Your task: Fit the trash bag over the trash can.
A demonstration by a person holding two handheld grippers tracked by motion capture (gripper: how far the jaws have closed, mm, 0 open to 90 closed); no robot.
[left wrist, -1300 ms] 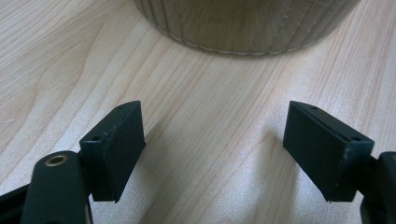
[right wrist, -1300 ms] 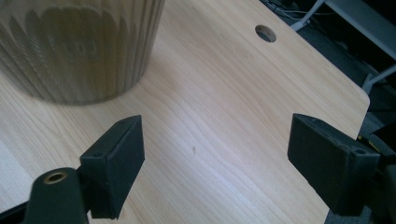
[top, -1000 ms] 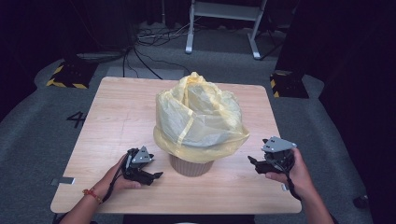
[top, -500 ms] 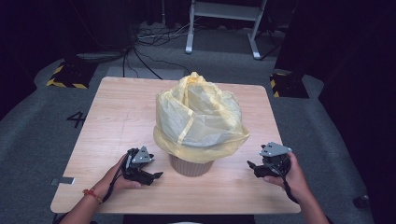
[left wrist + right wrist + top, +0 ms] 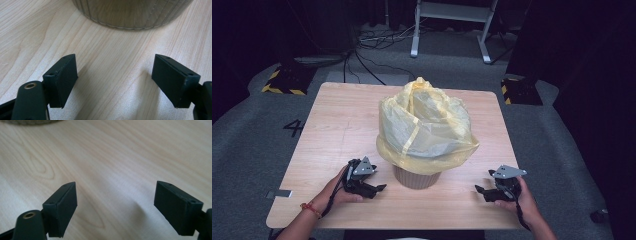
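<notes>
Your left tool (image 5: 371,188) rests low on the desk (image 5: 337,130) with its jaws spread wide and nothing between them. Straight ahead of those jaws, near but not touching, stands the ribbed tan bin (image 5: 130,12), its base filling the top of the left gripper view. From above, the bin (image 5: 416,177) sits just beside this tool, towards your right tool (image 5: 484,192), with a yellow bag (image 5: 424,125) billowing out of it and draping over its rim. Your right tool is released too, jaws wide over bare wood, further from the bin; the bin's edge (image 5: 30,122) only grazes the top left corner of the right gripper view. The desk is pale wood grain, on grey carpet (image 5: 557,150), with cables (image 5: 362,52) and a metal stand (image 5: 452,25) beyond in a dark room.
</notes>
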